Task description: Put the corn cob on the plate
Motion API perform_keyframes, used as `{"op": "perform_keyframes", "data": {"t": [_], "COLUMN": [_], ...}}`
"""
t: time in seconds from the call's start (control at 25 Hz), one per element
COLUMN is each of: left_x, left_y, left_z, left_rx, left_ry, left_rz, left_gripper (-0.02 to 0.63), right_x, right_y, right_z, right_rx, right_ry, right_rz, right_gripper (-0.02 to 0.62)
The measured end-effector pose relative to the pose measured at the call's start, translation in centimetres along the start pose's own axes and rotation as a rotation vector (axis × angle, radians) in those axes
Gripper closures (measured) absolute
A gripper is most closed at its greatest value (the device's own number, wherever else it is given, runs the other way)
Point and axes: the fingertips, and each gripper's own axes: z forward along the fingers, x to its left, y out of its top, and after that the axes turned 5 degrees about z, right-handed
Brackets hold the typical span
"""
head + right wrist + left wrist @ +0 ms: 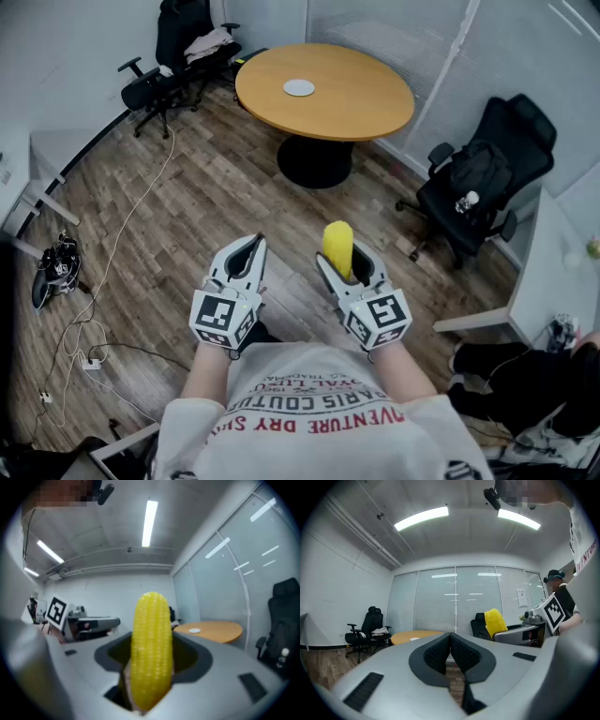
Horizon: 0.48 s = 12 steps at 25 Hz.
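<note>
A yellow corn cob (337,249) stands upright between the jaws of my right gripper (349,270), which is shut on it; in the right gripper view the corn cob (150,651) fills the middle. A small white plate (299,87) lies on the round wooden table (356,103) far ahead; the plate (194,630) shows small at the right. My left gripper (246,259) is held beside the right one, its black pads (440,653) pressed together with nothing between them. The corn cob (494,622) also shows at the right of the left gripper view.
A black office chair (483,178) with a bag and a bottle stands at the right, another chair (178,61) with clothes at the back left. White desks (553,272) line the right side. Cables and a headset (54,267) lie on the wooden floor at the left.
</note>
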Motion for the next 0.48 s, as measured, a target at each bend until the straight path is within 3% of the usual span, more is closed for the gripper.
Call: {"op": "perform_keyframes", "data": {"t": [0.48], "left_x": [0.7], "left_y": [-1.2], "left_z": [-0.2], "left_rx": [0.025], "left_ry": [-0.001], "left_rz": [-0.019], "left_gripper": [0.571], "right_x": [0.0], "right_y": [-0.2], "right_z": [0.5], "right_rx": [-0.013], "right_ry": [-0.019], "right_rz": [0.038], "right_gripper": [0.328]}}
